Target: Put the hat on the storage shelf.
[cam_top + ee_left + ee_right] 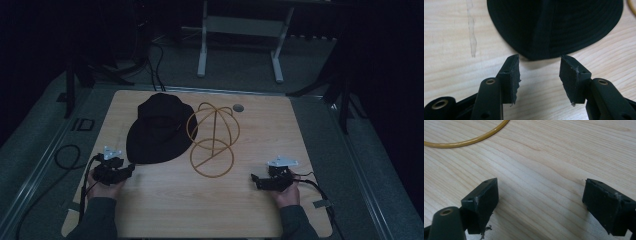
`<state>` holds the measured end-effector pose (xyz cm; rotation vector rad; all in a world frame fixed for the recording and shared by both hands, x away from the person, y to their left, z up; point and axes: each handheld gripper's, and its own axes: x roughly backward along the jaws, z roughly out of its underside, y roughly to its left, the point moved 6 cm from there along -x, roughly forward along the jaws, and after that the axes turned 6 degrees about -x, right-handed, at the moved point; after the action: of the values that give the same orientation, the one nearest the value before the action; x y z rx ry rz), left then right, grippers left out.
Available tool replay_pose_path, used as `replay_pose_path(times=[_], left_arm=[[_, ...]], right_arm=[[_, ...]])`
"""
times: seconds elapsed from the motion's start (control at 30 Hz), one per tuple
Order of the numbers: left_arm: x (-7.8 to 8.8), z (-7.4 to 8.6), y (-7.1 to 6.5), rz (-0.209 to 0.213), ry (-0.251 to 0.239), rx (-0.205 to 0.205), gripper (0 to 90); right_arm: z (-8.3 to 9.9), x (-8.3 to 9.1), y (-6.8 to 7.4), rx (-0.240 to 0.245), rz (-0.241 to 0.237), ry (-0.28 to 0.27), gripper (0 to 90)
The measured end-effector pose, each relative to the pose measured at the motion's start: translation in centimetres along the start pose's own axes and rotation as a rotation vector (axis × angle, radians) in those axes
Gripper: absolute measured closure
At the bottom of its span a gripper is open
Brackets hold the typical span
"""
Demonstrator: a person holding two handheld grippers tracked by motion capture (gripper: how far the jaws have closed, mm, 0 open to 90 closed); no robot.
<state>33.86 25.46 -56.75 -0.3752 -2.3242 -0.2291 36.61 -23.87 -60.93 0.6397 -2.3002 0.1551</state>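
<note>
1. Wooden table (210,200): light grain, with a small round grey insert (238,107) near its far edge.
2. Black hat (157,131): lies flat on the left half of the table, its brim overlapping the left side of the stand beside it. In the left gripper view the brim edge (554,30) sits just beyond the jaw tips, apart from them.
3. Yellow wire hat stand (212,142): stands at table centre, a ring base with a domed frame above; part of the ring (471,138) shows in the right gripper view.
4. Left gripper (131,169): held low at the near-left, pointing at the hat brim; jaws partly apart, nothing between them.
5. Right gripper (255,179): held at the near-right, well apart from the stand; jaws spread wide over bare wood, holding nothing.
</note>
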Motion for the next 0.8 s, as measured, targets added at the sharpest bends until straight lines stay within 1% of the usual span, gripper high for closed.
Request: replay_pose_path(times=[0.17, 0.23, 0.27, 0.3, 0.43, 0.53, 0.67, 0.8], left_arm=[[1.0, -1.7, 0.4, 0.021, -0.024, -0.014, 51.9], [1.3, -2.3, 0.6, 0.035, -0.032, -0.011, 52.4], [1.3, -2.3, 0.6, 0.035, -0.032, -0.011, 52.9], [1.4, -2.7, 0.6, 0.042, -0.034, -0.014, 52.9], [1.4, -4.0, 0.5, 0.064, -0.022, -0.051, 53.4], [1.2, -5.1, 0.4, 0.069, -0.009, -0.079, 53.6], [0.7, -6.1, 0.4, 0.068, 0.013, -0.097, 52.4], [0.0, -6.9, 0.7, 0.075, 0.039, -0.102, 50.1]], right_arm=[[0.0, 0.0, 0.0, -0.001, 0.0, -0.001, 13.3], [0.0, 0.0, 0.0, 0.0, 0.0, 0.0, 13.3], [0.0, 0.0, 0.0, 0.0, 0.0, 0.0, 13.3], [0.0, 0.0, 0.0, 0.0, 0.0, 0.0, 13.3], [0.0, 0.0, 0.0, 0.0, 0.0, 0.0, 13.3], [0.0, 0.0, 0.0, -0.001, 0.0, 0.0, 13.3], [0.0, 0.0, 0.0, -0.001, 0.0, 0.0, 13.3], [0.0, 0.0, 0.0, -0.001, 0.0, 0.0, 13.3]])
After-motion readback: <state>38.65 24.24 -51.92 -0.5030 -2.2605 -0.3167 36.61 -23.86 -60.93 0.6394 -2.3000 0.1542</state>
